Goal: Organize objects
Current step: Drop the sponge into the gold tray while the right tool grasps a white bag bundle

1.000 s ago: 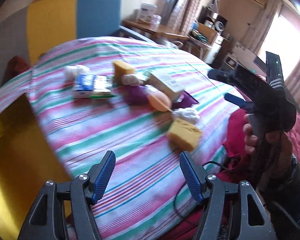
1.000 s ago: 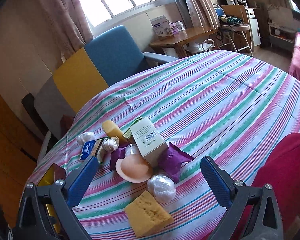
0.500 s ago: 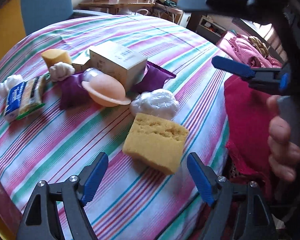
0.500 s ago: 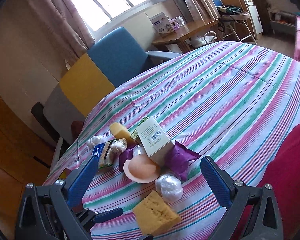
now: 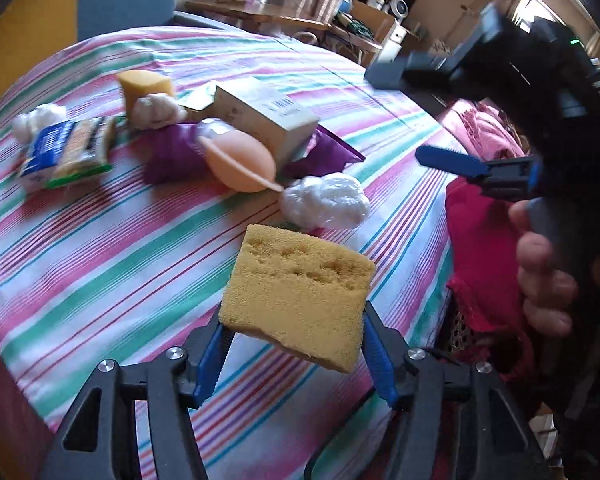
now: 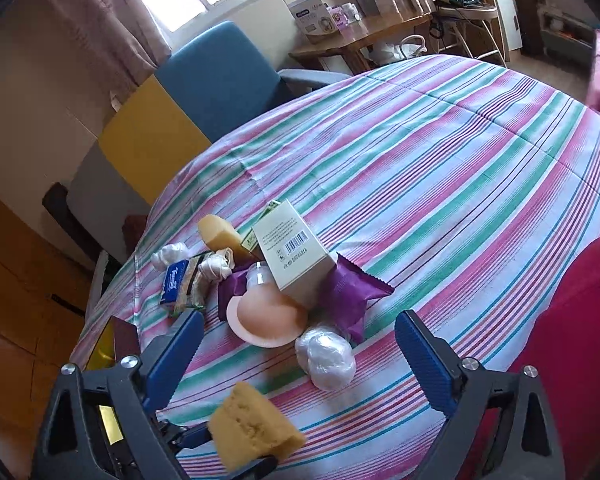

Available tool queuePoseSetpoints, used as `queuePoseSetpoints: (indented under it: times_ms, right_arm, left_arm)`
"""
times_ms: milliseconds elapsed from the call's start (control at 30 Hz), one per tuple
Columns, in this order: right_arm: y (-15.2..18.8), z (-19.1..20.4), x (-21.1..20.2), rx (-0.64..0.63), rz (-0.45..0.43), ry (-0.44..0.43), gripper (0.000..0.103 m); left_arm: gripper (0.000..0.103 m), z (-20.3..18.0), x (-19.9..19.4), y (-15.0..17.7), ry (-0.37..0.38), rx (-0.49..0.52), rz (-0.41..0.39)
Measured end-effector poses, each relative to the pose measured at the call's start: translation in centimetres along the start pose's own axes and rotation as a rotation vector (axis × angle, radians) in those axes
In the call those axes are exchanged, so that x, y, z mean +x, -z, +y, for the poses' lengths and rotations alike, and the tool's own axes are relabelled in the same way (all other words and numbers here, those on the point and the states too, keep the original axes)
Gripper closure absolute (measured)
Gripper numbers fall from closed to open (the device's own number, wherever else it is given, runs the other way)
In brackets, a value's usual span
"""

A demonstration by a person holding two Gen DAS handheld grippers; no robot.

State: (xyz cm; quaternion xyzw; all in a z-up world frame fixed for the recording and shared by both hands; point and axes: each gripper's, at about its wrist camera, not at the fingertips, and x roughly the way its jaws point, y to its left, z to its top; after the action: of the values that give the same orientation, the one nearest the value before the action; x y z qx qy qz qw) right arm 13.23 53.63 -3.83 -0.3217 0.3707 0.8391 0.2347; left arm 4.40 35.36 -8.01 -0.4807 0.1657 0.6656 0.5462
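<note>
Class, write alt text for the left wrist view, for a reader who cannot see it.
The left gripper has a yellow sponge between its closing jaws, raised over a striped tablecloth. Behind it lie a white plastic bundle, a peach cup, a box and a purple packet. The right gripper hovers at the right, jaws apart.

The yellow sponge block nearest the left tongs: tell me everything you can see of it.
The yellow sponge block is a thick, roughly rectangular slab of porous foam, pitted with a few deeper holes on its top face. It sits tilted between the blue fingers of the left tongs, whose jaws are closing on its two sides. It seems raised off the striped tablecloth, near the table's edge. The white plastic-wrapped ball lies just beyond it, apart.
</note>
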Motion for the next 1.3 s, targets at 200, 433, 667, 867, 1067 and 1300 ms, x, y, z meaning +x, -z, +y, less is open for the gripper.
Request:
queuePoseSetpoints:
  times_ms: [200, 433, 667, 867, 1067, 1300]
  right_arm:
    - [0.4, 0.8, 2.7, -0.049, 0.153, 0.08, 0.027]
    - [1.1, 2.2, 5.7, -0.158, 0.293, 0.223, 0.036]
    - [1.7, 2.8, 7.7, -0.247, 0.358, 0.351, 0.071]
    - [1.9, 3.7, 7.6, -0.324, 0.35, 0.396, 0.073]
    - [1.5, 3.3, 6.7, -0.289, 0.288, 0.388, 0.073]
    - [1.0, 3.4, 6.9, -0.28, 0.255, 0.355, 0.073]
  left_arm:
    - [0.041, 1.3, -3.8, 2.3, -0.028, -0.064, -0.056]
    - [0.041, 1.9, -7.3, 4.0, -0.034, -0.098, -0.129]
    - [0.041, 5.0, -12.2, 5.2, -0.054, -0.171, -0.221]
    - [0.041, 12.1, -17.7, 7.8, -0.225, -0.311, -0.277]
    - [0.041, 23.0, -21.9, 11.0, -0.421, -0.553, -0.282]
    - [0.041, 30.1, -22.0, 11.8, -0.504, -0.664, -0.257]
